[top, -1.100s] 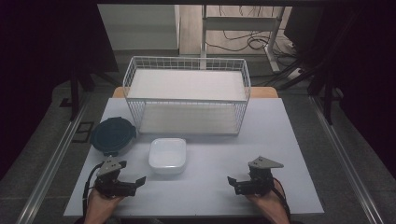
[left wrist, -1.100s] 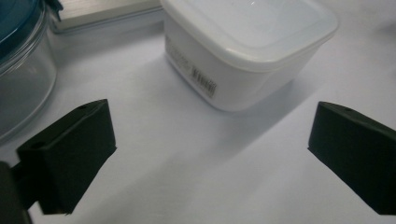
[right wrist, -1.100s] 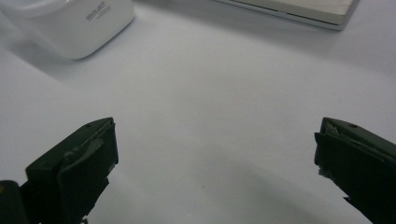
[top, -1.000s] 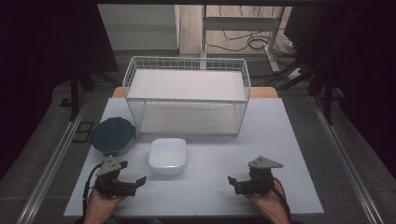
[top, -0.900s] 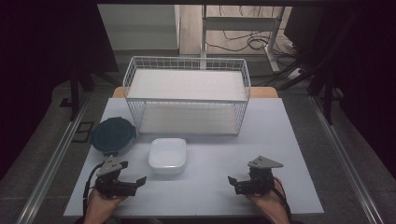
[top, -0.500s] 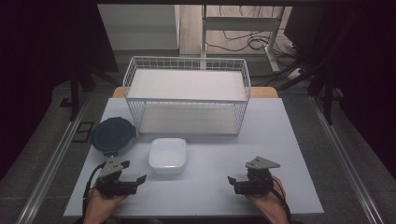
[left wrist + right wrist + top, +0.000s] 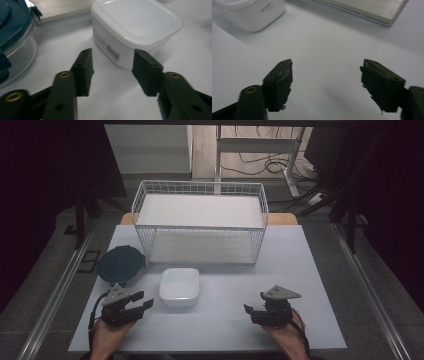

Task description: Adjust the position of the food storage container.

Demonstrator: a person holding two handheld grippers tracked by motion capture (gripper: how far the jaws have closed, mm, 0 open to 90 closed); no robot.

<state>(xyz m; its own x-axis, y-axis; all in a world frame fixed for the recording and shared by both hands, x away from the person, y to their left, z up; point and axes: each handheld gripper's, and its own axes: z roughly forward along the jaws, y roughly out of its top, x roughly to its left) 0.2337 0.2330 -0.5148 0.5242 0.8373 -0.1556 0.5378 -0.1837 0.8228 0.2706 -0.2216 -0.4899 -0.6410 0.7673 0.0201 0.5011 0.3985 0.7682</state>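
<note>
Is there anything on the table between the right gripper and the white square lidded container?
No. In the high view, only bare white table lies between the right gripper and the white square lidded plastic container.

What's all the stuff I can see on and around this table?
Wire basket rack: one, white, two shelves, far middle of the table.
Square container: one, white with lid, near middle.
Round container: one, clear with dark teal lid, left of the square one.
Table: one, white top.
Cables: several, dark, on the floor beyond.
Left gripper: one, black, jaws just been closing, nothing between them.
Right gripper: one, black, jaws just been closing, nothing between them.
Hands: two, near edge.
</note>
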